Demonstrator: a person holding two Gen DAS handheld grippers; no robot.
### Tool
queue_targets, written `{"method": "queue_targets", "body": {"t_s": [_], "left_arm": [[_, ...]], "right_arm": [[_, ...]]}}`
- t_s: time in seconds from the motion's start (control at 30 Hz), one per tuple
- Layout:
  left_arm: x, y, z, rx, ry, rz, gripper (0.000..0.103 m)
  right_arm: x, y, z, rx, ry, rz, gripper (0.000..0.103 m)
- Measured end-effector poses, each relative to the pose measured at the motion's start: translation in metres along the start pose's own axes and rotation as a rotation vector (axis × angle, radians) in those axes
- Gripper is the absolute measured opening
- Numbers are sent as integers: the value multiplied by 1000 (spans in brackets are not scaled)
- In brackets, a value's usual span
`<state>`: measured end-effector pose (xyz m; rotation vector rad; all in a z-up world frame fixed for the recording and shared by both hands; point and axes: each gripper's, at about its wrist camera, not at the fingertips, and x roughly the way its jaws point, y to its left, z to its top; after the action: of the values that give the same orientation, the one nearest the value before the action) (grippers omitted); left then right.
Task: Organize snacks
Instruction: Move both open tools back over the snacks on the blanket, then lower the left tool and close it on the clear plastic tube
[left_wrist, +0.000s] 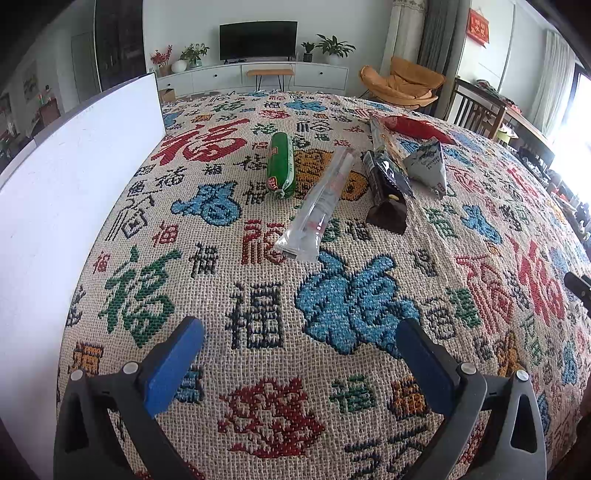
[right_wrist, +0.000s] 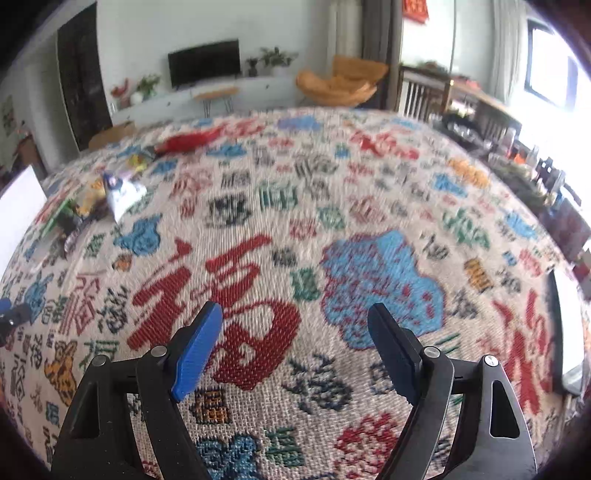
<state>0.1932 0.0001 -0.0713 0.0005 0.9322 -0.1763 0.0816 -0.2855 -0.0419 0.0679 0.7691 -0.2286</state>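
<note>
Several snacks lie on the patterned cloth (left_wrist: 258, 332) ahead of my left gripper (left_wrist: 301, 332): a green sausage pack (left_wrist: 281, 166), a clear long packet (left_wrist: 321, 206), a dark chocolate-style bar (left_wrist: 388, 192), a grey triangular pack (left_wrist: 428, 162) and a red pack (left_wrist: 417, 129). The left gripper is open and empty, well short of them. My right gripper (right_wrist: 295, 321) is open and empty over the cloth (right_wrist: 295, 206). In the blurred right wrist view the triangular pack (right_wrist: 123, 195) and red pack (right_wrist: 184, 142) sit far left.
A white box wall (left_wrist: 66, 192) stands along the left of the table and shows in the right wrist view (right_wrist: 18, 206). Another white container edge (right_wrist: 570, 325) is at the far right. A TV, plants, an orange chair and a cluttered side table lie behind.
</note>
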Motion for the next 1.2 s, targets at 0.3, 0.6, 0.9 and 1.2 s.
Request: {"method": "queue_targets", "body": {"t_s": [0.3, 0.6, 0.9, 1.2], "left_arm": [[3, -7, 0, 34, 19, 41, 103], [7, 9, 65, 16, 20, -35, 102], [49, -18, 92, 137, 132, -63, 18], [-39, -3, -15, 70, 192, -152, 22]], "right_arm": [[35, 2, 7, -8, 113, 50, 85], [36, 1, 6, -20, 122, 56, 90], [39, 4, 8, -23, 125, 54, 91], [39, 4, 8, -23, 125, 55, 91]]}}
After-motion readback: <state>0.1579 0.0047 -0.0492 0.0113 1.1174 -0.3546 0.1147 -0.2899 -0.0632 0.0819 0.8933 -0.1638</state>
